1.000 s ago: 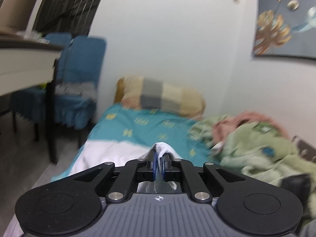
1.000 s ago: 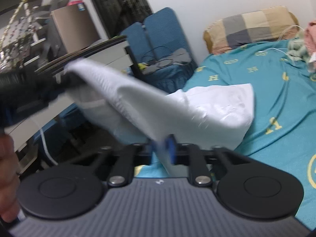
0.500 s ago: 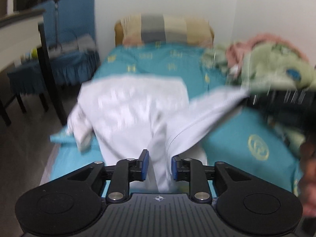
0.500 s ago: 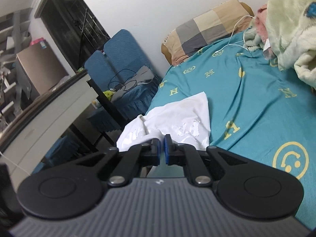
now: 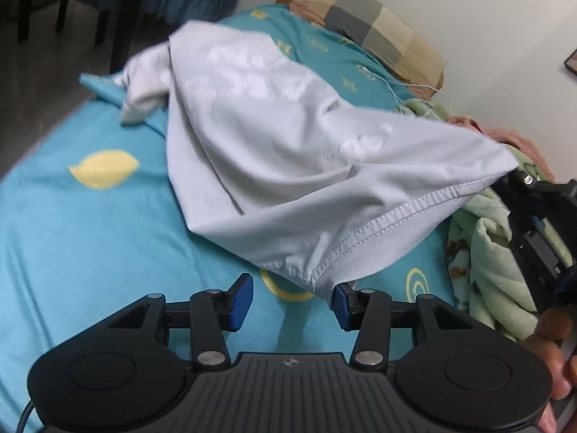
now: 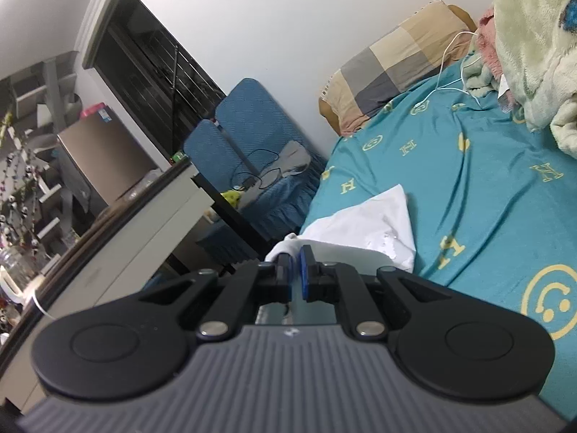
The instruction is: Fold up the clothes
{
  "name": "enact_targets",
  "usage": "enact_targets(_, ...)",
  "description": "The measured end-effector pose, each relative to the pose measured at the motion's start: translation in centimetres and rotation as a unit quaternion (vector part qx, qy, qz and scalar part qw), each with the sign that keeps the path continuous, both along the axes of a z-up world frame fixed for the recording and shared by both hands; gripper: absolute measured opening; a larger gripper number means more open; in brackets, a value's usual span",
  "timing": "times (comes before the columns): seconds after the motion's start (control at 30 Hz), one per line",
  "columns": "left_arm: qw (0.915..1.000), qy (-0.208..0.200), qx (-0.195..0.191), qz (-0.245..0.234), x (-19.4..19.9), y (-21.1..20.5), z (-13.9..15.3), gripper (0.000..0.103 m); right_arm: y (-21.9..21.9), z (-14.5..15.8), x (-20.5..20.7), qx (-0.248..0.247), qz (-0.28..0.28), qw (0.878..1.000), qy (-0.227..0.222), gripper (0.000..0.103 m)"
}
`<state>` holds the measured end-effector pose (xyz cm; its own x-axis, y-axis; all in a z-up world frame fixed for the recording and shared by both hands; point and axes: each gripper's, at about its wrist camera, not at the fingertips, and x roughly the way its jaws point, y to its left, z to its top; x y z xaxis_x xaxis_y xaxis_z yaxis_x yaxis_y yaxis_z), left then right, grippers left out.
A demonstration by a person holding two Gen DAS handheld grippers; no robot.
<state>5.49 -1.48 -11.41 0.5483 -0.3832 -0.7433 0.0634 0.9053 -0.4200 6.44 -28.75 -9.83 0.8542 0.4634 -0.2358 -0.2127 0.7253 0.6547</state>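
A white shirt lies partly on the teal bedsheet, its hem lifted off the bed toward the right. My left gripper is open just above the sheet; the hem's folded corner touches its right finger only. My right gripper is shut on the shirt's hem corner, and it also shows in the left wrist view holding that corner up at the right. In the right wrist view the shirt trails onto the bed.
A checked pillow lies at the bed's head. A green blanket and pink cloth are heaped on the right side. A white cable crosses the sheet. Blue chairs and a desk stand left of the bed.
My left gripper has opened fully and let go of the shirt, dropping low over the bed. My right gripper stays shut on the hem and holds it up.
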Motion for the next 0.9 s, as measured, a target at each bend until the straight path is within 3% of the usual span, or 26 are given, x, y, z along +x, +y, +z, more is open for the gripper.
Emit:
enact_targets(0.13,0.9994,-0.002,-0.025,0.023,-0.4,0.6,0.3,0.011,-0.2,0.2,-0.2,0.0,-0.001,1.0,0.002,0.008)
enact_targets(0.23,0.9985,-0.021,-0.029,0.041,-0.9,1.3,1.3,0.004,-0.5,0.5,-0.5,-0.01,-0.007,1.0,-0.006,0.008)
enact_targets(0.3,0.9965,-0.058,-0.013,0.059,-1.1,2.2,3.2,0.003,-0.9,0.5,-0.5,-0.019,-0.014,1.0,-0.003,0.008)
enact_targets(0.4,0.9844,-0.151,-0.004,0.09,-2.2,3.9,7.0,0.003,-1.6,0.4,-0.2,-0.033,-0.03,0.999,0.015,0.008)
enact_targets(0.5,0.9657,-0.249,0.001,0.074,-3.2,4.3,10.3,0.003,-1.6,-0.6,0.7,-0.05,-0.024,0.997,0.059,0.008)
enact_targets(0.57,0.9569,-0.286,-0.005,0.052,-3.6,3.9,11.4,0.002,-0.9,-1.3,1.4,-0.064,-0.013,0.995,0.079,0.008)
enact_targets(0.67,0.9502,-0.31,-0.005,0.028,-3.7,3.2,12.0,0.002,0.0,-2.1,2.0,-0.077,0.004,0.992,0.103,0.011)
enact_targets(0.73,0.9509,-0.308,-0.008,0.027,-3.5,3.1,11.8,0.002,0.2,-2.4,2.1,-0.073,0.008,0.991,0.113,0.015)
enact_targets(0.8,0.9523,-0.303,-0.016,0.032,-3.1,3.2,11.2,0.002,-0.4,-2.6,1.7,-0.064,-0.007,0.991,0.121,0.035)
enact_targets(0.9,0.9541,-0.296,-0.024,0.036,-2.5,3.7,10.4,0.002,-1.0,-2.5,0.8,-0.055,-0.027,0.99,0.125,0.054)
